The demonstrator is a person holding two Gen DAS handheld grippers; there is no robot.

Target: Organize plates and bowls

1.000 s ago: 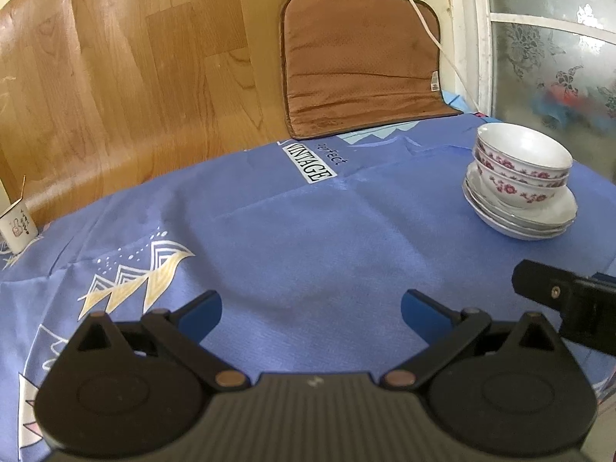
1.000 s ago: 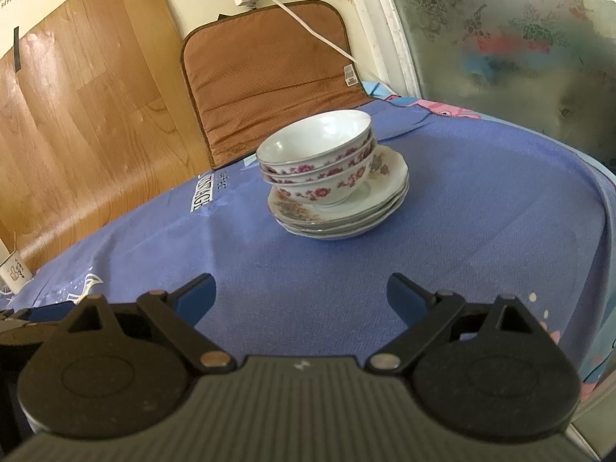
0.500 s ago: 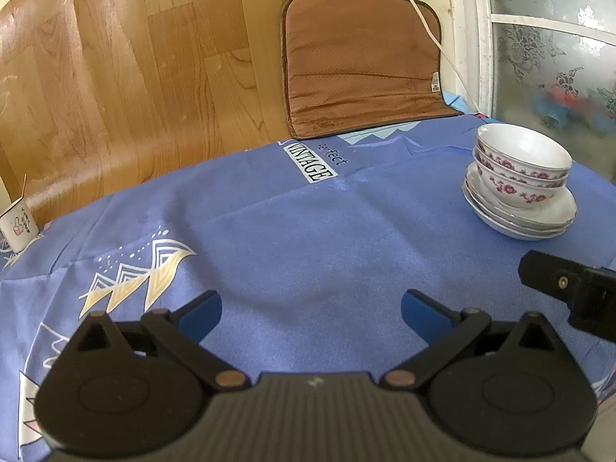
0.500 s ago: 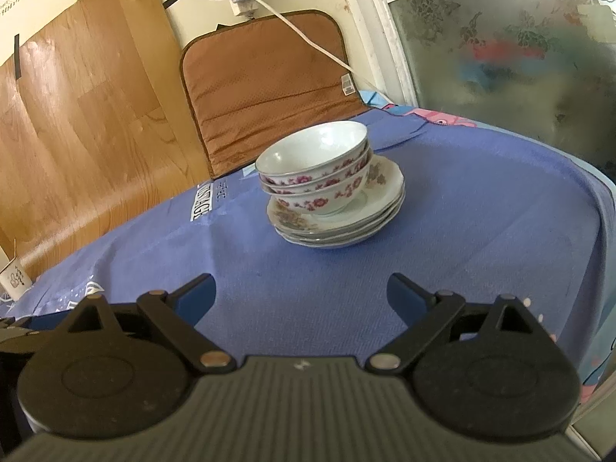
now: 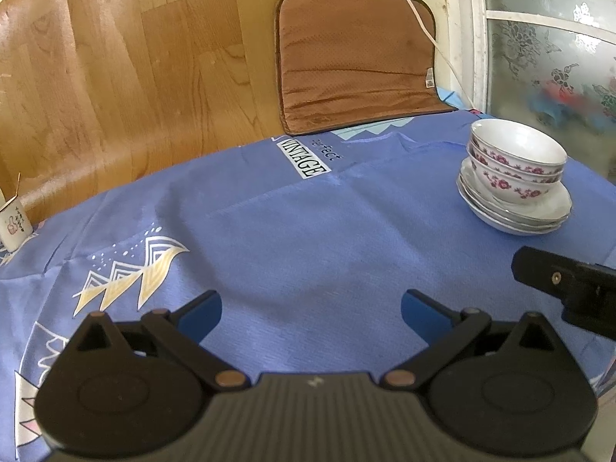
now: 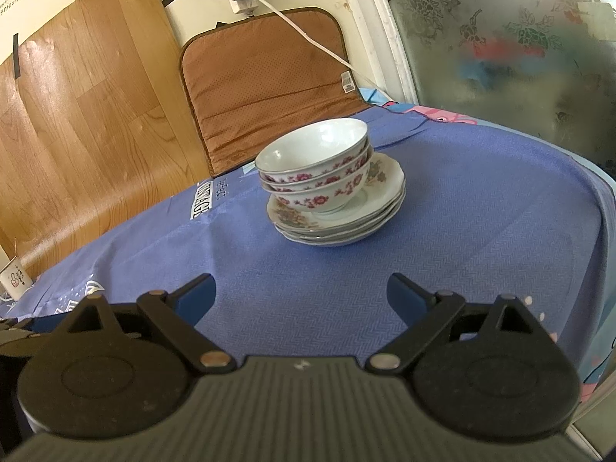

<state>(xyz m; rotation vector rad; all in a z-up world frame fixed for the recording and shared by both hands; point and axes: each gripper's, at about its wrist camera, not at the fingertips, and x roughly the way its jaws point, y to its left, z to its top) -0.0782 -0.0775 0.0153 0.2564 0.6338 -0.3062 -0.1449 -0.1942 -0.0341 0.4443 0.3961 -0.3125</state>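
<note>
The left tongs (image 5: pixel 311 312) and the right tongs (image 6: pixel 302 294) both hang spread wide and empty above the blue cloth (image 6: pixel 481 208) covering the desk. Three floral bowls (image 6: pixel 315 177), nested one inside another, sit on a stack of plates (image 6: pixel 346 223) towards the desk's far right, ahead of the right tongs. A small white cup (image 5: pixel 13 225) stands at the far left edge.

Tabletop (image 6: pixel 481 208) covered by blue patterned cloth (image 5: pixel 292 238), "VINTAGE" label near far edge. On cloth: stack of plates (image 6: pixel 379 215) toward right side, nested floral bowls on top of it. Small white cup (image 5: pixel 13 227) at far left edge. Brown cushion (image 5: pixel 354 61) stands at rear edge
</note>
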